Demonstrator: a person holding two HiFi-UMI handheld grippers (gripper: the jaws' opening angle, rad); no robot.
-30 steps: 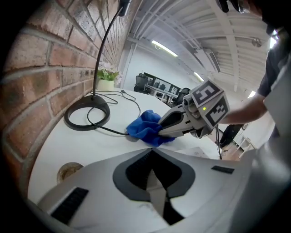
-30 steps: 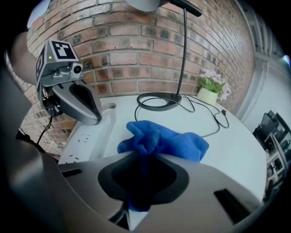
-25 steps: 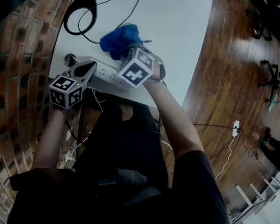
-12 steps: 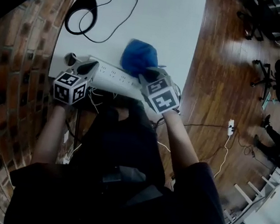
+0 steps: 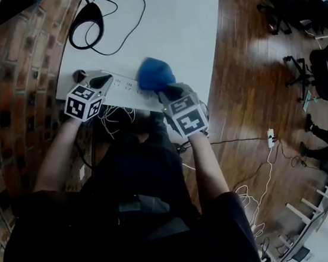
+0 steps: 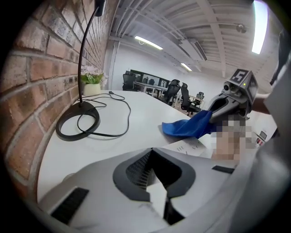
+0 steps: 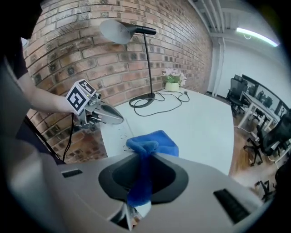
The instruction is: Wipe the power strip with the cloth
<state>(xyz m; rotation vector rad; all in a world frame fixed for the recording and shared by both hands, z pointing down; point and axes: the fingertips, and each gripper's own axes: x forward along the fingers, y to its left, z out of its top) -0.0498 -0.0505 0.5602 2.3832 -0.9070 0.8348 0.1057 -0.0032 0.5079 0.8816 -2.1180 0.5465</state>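
Bright, even office light from ceiling strips (image 6: 148, 43). White worktop (image 5: 165, 32) sits close to glare in head view; dark clothing (image 5: 141, 214) reads underexposed. Soft shadow under cloth (image 6: 188, 127). Heavy fisheye throughout (brick wall (image 7: 91, 54) courses bow), black vignette in both gripper views. Nearest foreground is soft.

We wear a dark short-sleeved top (image 5: 209, 241), with the sleeves ending above the elbows. Our left gripper (image 5: 102, 80) and right gripper (image 5: 172, 94) share one build. Each has a smooth pale grey shell tapering to a pointed nose, with a dark grey lining around the jaw mouth; the left gripper view shows that lining ribbed. Narrow black slots (image 7: 232, 199) sit on the shell either side. Each gripper carries a white cube printed with black square markers, the left cube (image 5: 84, 102) and the right cube (image 5: 185, 113).
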